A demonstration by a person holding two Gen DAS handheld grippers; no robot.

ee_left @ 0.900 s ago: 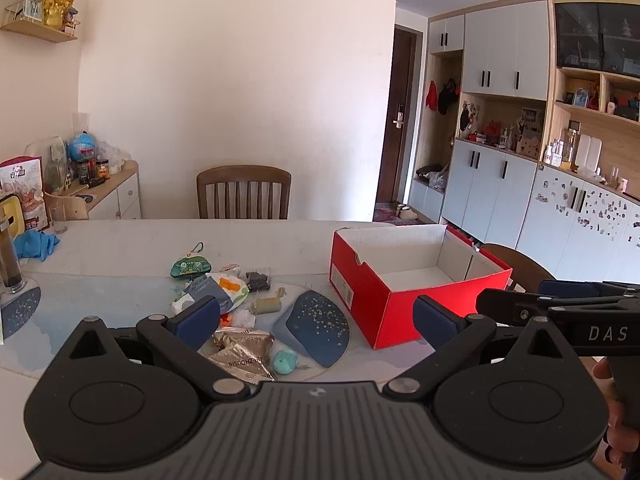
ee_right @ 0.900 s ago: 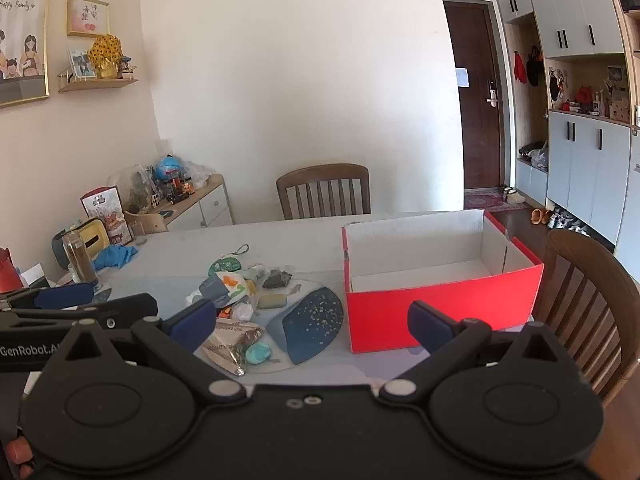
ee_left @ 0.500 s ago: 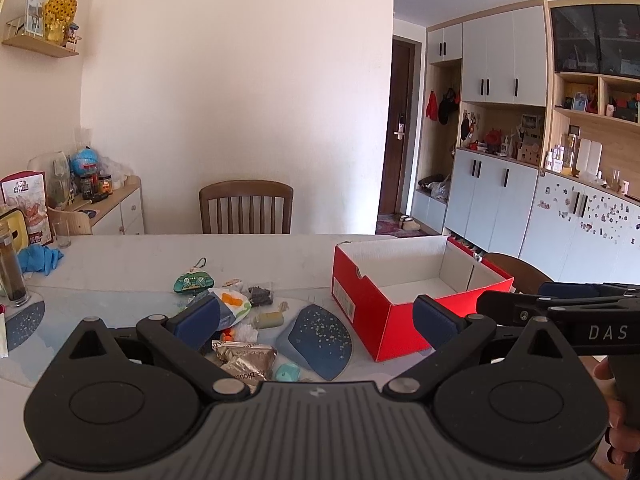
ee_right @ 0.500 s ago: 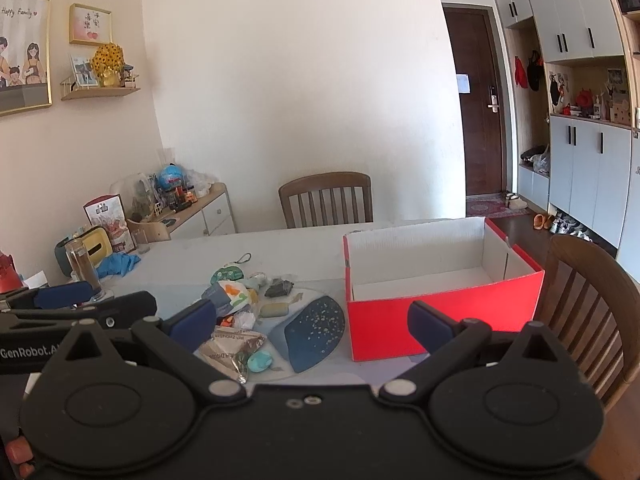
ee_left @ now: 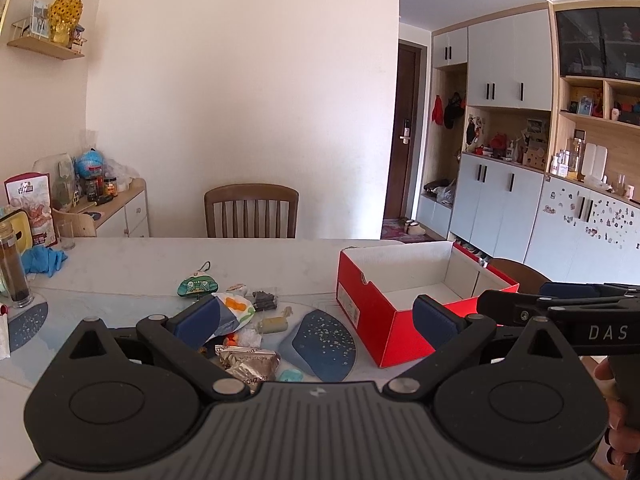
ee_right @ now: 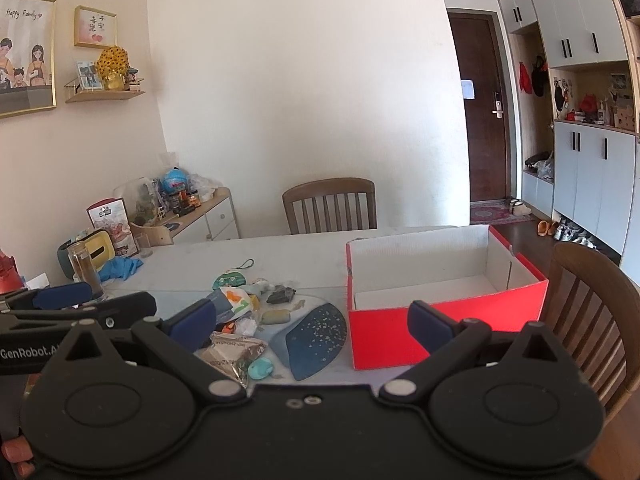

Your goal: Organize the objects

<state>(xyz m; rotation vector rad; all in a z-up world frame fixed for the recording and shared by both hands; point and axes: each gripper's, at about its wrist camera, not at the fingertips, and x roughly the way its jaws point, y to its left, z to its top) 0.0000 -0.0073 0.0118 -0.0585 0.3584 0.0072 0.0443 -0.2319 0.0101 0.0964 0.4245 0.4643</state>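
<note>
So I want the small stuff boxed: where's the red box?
The red box sits open on the table's right side, just right of the dark blue mat.

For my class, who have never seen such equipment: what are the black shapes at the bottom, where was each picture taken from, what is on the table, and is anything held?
A person holds two hand tools. The left gripper and right gripper each carry a camera looking forward between their blue-padded jaws, giving the two pictures. Both stand open, holding nothing. On the table lie a pile of small items and an empty red box.
</note>
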